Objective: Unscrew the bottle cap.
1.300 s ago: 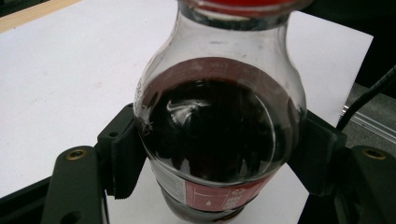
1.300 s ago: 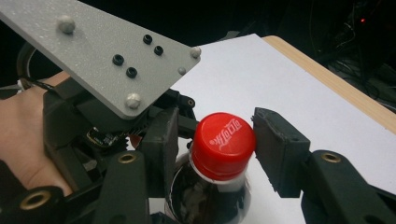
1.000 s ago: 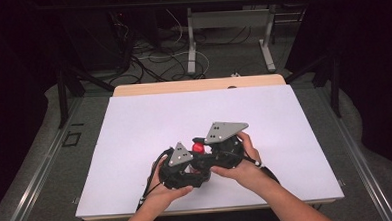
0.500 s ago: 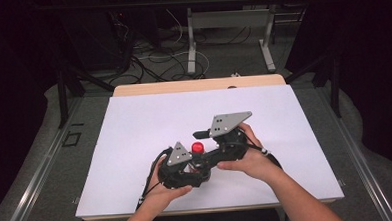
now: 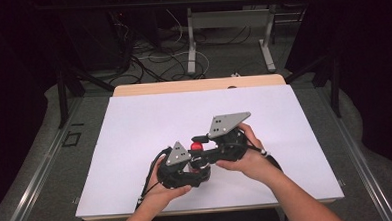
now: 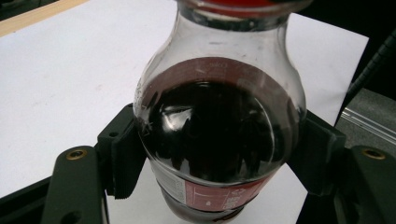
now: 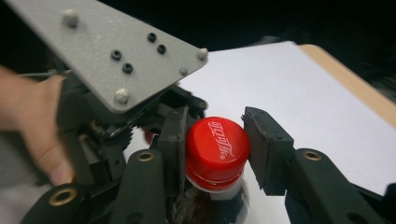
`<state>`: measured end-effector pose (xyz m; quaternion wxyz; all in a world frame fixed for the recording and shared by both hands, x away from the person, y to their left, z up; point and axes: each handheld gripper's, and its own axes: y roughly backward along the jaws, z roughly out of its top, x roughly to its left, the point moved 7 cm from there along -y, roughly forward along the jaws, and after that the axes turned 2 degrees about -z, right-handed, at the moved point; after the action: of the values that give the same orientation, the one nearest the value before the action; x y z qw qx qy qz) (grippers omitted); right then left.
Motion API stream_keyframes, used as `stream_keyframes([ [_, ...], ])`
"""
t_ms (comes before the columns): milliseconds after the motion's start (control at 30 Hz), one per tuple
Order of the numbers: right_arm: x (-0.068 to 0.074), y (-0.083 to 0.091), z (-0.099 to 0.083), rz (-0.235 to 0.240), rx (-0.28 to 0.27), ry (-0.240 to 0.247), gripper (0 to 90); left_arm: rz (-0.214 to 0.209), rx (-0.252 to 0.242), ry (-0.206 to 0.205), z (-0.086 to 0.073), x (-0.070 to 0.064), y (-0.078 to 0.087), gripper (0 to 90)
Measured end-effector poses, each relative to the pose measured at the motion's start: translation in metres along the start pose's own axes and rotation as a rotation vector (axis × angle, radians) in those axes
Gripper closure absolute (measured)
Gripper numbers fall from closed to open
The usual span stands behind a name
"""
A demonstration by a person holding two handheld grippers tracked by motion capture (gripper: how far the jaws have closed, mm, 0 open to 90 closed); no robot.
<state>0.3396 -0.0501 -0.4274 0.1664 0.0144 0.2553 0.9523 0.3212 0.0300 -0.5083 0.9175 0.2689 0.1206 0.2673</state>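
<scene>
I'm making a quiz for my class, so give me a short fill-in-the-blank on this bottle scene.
1. The bottle's cap is coloured ____.
2. The left claw grips the bottle around its ____.
3. The right claw sits on either side of the ____.
4. The drink inside looks ____.

Missing words: red; body; cap; dark
</scene>
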Motion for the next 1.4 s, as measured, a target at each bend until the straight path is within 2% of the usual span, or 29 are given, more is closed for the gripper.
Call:
stream_keyframes([
  [33, -0.004, 0.000, 0.000, 0.080, -0.005, 0.043, 61.0, -0.006, 0.003, -0.005, 0.000, -0.001, 0.000, 30.2],
  [67, -0.004, 0.001, 0.000, 0.115, -0.002, 0.071, 60.9, -0.007, -0.004, -0.008, 0.000, -0.001, 0.000, 30.1],
  [167, -0.007, 0.001, 0.000, 0.153, -0.018, 0.082, 60.3, -0.008, -0.006, -0.007, 0.000, 0.000, 0.000, 30.1],
  [200, -0.009, 0.001, 0.000, 0.118, -0.017, 0.072, 50.2, -0.006, -0.007, -0.004, 0.000, 0.000, 0.000, 30.1],
  [233, -0.009, 0.001, 0.000, 0.118, -0.017, 0.072, 50.2, -0.002, -0.004, -0.004, 0.000, 0.001, 0.000, 30.1],
  [267, -0.009, 0.001, 0.001, 0.079, -0.017, 0.045, 44.2, -0.003, 0.001, 0.005, 0.000, 0.001, 0.001, 30.1],
  [300, -0.006, 0.001, 0.001, 0.003, -0.016, 0.018, 41.7, 0.004, -0.001, 0.006, 0.000, 0.002, 0.001, 30.0],
  [333, -0.006, 0.001, 0.001, 0.003, -0.016, 0.018, 41.7, 0.008, 0.000, 0.001, 0.000, 0.003, 0.001, 30.0],
  [367, -0.001, 0.002, 0.001, -0.080, -0.014, -0.005, 43.0, 0.016, -0.003, 0.004, 0.000, 0.003, 0.000, 30.0],
  [400, -0.001, 0.002, 0.001, -0.080, -0.014, -0.005, 43.0, 0.017, -0.003, 0.007, 0.000, 0.003, 0.000, 30.0],
  [433, 0.004, 0.002, 0.000, -0.154, -0.008, -0.057, 45.8, 0.019, -0.007, 0.014, 0.000, 0.004, 0.000, 30.0],
  [467, 0.006, 0.001, 0.000, -0.177, -0.021, -0.060, 47.1, 0.010, 0.010, 0.014, -0.001, 0.003, 0.001, 30.0],
  [500, 0.006, 0.001, 0.000, -0.177, -0.021, -0.060, 47.1, 0.013, 0.006, 0.018, -0.001, 0.003, 0.000, 30.0],
  [533, 0.013, 0.000, -0.002, -0.171, -0.005, -0.038, 48.1, 0.011, 0.011, 0.015, -0.001, 0.003, 0.001, 30.0],
  [600, 0.014, -0.002, -0.002, -0.180, -0.008, -0.006, 48.2, 0.022, 0.002, 0.012, -0.001, 0.003, 0.000, 30.0],
  [767, 0.011, -0.007, -0.002, -0.165, -0.028, -0.032, 52.3, 0.024, 0.002, 0.004, 0.000, 0.002, -0.002, 30.1],
  [833, 0.008, -0.007, -0.002, -0.169, -0.021, -0.024, 58.1, 0.023, 0.009, 0.000, -0.001, 0.001, -0.001, 30.1],
  [967, 0.004, -0.010, 0.000, -0.068, -0.017, 0.013, 60.9, 0.008, 0.001, 0.003, -0.001, 0.002, 0.000, 30.1],
  [1000, 0.004, -0.010, 0.000, -0.068, -0.017, 0.013, 60.9, 0.006, 0.004, 0.001, -0.001, 0.002, 0.000, 30.1],
  [1033, 0.001, -0.010, 0.000, 0.012, -0.012, 0.054, 61.0, 0.005, 0.001, 0.004, -0.001, 0.001, -0.001, 30.1],
  [1067, 0.001, -0.010, 0.000, 0.012, -0.012, 0.054, 61.0, 0.008, -0.001, -0.005, -0.001, 0.002, 0.000, 30.1],
  [1133, -0.002, -0.008, 0.000, 0.081, -0.005, 0.101, 60.7, 0.008, -0.003, -0.009, -0.001, 0.001, 0.000, 30.1],
  [1200, -0.004, -0.007, 0.001, 0.077, -0.006, 0.108, 56.6, 0.003, -0.007, 0.010, 0.000, 0.001, 0.000, 30.1],
  [1233, -0.004, -0.006, 0.002, 0.045, -0.019, 0.084, 45.8, 0.009, -0.007, 0.009, 0.000, 0.002, 0.000, 30.0],
  [1267, -0.003, -0.003, 0.005, -0.004, -0.045, 0.033, 39.7, 0.013, -0.005, 0.008, 0.000, 0.003, 0.000, 30.0],
  [1300, -0.002, -0.001, 0.006, -0.031, -0.055, 0.028, 40.1, 0.018, 0.002, 0.003, 0.000, 0.004, 0.001, 30.0],
  [1333, -0.002, -0.001, 0.006, -0.031, -0.055, 0.028, 40.1, 0.016, 0.001, 0.014, 0.000, 0.004, 0.001, 30.0],
  [1367, 0.002, 0.001, 0.007, -0.080, -0.058, 0.013, 43.9, 0.022, -0.002, 0.016, 0.000, 0.005, 0.001, 30.1],
  [1400, 0.005, 0.003, 0.006, -0.083, -0.048, -0.010, 44.5, 0.025, -0.007, 0.023, 0.000, 0.005, 0.000, 30.0],
])
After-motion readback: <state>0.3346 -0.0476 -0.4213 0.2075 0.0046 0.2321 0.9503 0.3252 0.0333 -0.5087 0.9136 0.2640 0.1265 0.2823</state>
